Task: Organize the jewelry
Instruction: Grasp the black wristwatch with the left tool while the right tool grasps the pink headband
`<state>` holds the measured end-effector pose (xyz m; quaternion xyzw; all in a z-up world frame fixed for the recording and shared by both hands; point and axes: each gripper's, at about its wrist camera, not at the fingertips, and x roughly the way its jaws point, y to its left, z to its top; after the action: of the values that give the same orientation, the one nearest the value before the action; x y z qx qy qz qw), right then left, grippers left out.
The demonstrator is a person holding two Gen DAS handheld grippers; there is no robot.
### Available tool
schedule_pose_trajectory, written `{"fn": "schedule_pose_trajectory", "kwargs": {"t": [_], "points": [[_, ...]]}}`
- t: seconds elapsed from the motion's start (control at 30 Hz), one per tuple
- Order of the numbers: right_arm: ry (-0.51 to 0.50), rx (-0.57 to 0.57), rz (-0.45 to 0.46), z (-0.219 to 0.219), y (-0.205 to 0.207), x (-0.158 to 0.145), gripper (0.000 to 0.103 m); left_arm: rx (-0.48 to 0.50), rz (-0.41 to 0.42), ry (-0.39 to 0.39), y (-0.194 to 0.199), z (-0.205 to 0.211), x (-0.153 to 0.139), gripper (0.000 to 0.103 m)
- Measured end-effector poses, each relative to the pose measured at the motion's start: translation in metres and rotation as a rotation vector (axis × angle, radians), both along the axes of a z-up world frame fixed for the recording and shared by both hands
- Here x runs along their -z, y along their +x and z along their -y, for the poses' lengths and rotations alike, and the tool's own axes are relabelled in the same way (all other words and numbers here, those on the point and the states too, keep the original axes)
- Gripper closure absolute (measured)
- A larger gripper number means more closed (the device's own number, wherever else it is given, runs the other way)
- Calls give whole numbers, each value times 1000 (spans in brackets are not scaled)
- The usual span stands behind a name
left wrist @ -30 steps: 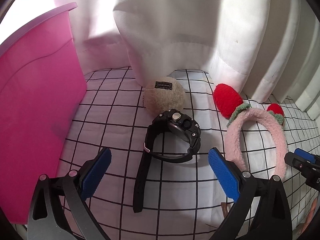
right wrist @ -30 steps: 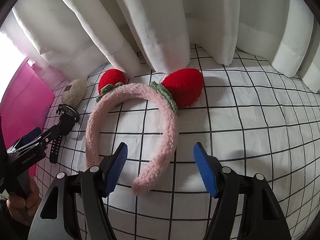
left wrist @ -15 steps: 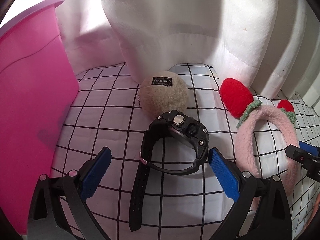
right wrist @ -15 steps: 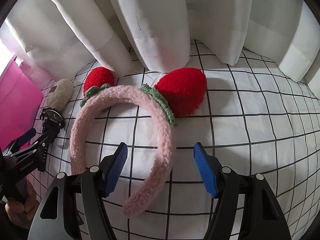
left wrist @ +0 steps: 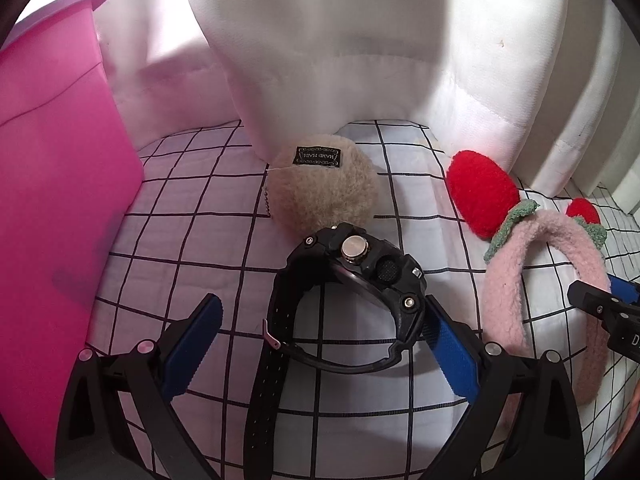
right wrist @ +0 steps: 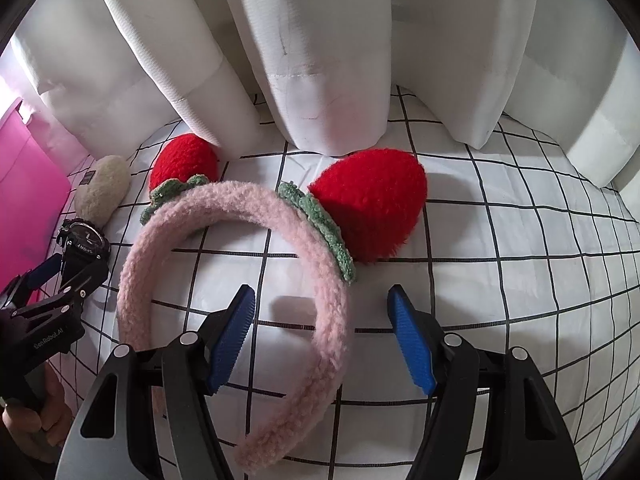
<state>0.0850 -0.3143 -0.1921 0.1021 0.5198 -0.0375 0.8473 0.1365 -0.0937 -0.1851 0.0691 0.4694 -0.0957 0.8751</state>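
Left wrist view has the left gripper (left wrist: 320, 344) spread wide, its blue-padded fingers (left wrist: 454, 354) released and holding nothing, with a black watch (left wrist: 352, 300) lying between them on the checked cloth (left wrist: 192, 216); the watch case sits close to the right finger, though I cannot tell whether they touch, and its strap trails down toward the camera. Just beyond the watch rests a fuzzy beige pouch (left wrist: 324, 188) with a small dark label, close against the watch or touching it. To the far left stands a pink bin (left wrist: 52, 200), and white curtains (left wrist: 360, 48) hang behind everything. Over on the right, a pink headband (left wrist: 520, 280) with red strawberry ears lies on the cloth, and the tip of the other gripper pokes in beside it. From the right wrist view, the right gripper (right wrist: 322, 338) is also spread open and empty, its fingers (right wrist: 412, 348) straddling one arm of the pink headband (right wrist: 240, 208), which lies flat with its arch toward the curtains (right wrist: 320, 40). The bigger red strawberry (right wrist: 376, 204) sits just past the right finger. Off to the left, the left gripper (right wrist: 52, 284) hovers at the watch (right wrist: 84, 240), with the pouch (right wrist: 102, 194) and the bin (right wrist: 24, 184) beyond.
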Motion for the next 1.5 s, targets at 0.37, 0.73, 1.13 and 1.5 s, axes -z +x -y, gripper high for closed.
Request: {"fn": "schedule_pose_trajectory", "kwargs": {"t": [0.37, 0.73, 1.13, 1.5], "points": [[-79, -18, 42, -9, 13, 7, 37, -19, -18, -29, 7, -1, 10, 7], [-129, -57, 66, -25, 11, 9, 68, 12, 9, -36, -2, 4, 6, 32], [-87, -42, 139, -24, -23, -15, 90, -15, -7, -76, -18, -12, -3, 34], [-91, -42, 215, -22, -51, -54, 90, -4, 45, -91, -43, -18, -34, 34]]}}
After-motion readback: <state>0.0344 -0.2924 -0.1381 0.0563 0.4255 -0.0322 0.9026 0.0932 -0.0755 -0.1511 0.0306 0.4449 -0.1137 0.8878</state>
